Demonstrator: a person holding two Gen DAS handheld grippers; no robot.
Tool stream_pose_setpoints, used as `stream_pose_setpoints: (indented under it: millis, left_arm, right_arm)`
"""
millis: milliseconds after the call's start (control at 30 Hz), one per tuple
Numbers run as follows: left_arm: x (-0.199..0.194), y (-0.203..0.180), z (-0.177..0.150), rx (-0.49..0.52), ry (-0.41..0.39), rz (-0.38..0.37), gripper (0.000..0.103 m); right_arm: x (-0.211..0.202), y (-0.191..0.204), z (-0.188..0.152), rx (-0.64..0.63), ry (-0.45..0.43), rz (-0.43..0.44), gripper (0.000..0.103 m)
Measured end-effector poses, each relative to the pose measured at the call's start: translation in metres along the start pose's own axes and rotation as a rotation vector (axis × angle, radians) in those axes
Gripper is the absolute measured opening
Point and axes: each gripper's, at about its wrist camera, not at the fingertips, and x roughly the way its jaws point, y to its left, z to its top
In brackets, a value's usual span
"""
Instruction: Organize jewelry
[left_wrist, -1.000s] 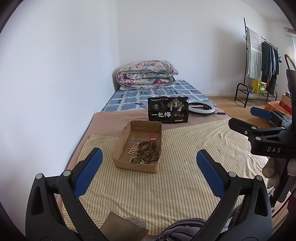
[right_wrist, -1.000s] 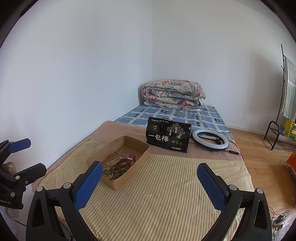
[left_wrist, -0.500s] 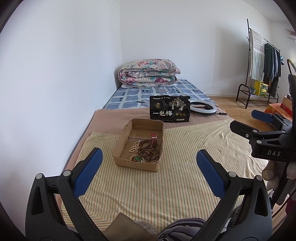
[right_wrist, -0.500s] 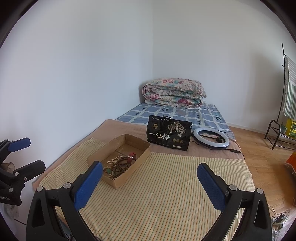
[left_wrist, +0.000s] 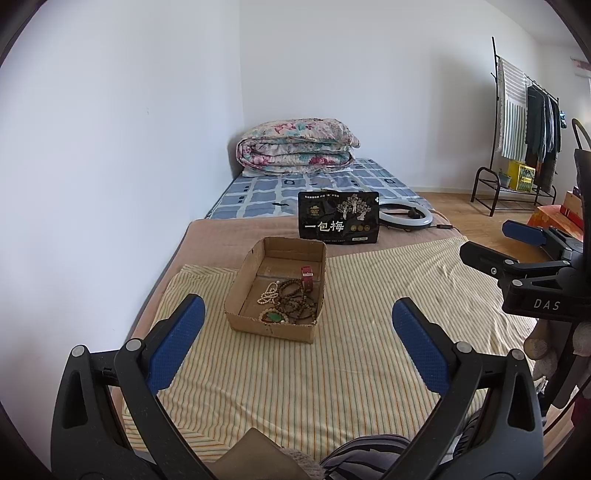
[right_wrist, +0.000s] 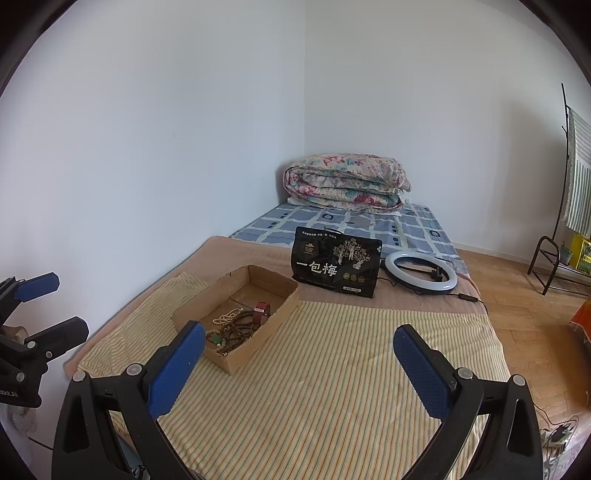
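Above, both the left gripper (left_wrist: 297, 338) and right gripper (right_wrist: 299, 354) hang spread and empty; a careful descent into the cardboard box (left_wrist: 242, 295) should isolate one bracelet (left_wrist: 273, 316).

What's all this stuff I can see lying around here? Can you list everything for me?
cardboard box: one, brown, open, on the striped cloth
jewelry: a tangle of brown and pale bead strings, a green piece and a red strap, inside the box
striped cloth: one, yellowish, spread over the bed
black pouch: one, white lettering, upright behind the box
ring light: one, white, lying right of the pouch
folded quilt: one, floral, in the far corner
clothes rack: one, black, far right
left gripper: blue pads, open, empty
right gripper: blue pads, open, empty
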Motion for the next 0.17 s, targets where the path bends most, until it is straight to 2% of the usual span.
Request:
stream_pose_setpoints:
  millis: [167]
  left_arm:
    - [-0.0001, 0.0000, 0.0013, 0.005, -0.010, 0.014, 0.103]
  right_arm:
    - [0.0004, -0.0033, -0.0013, 0.004, 0.002, -0.004, 0.103]
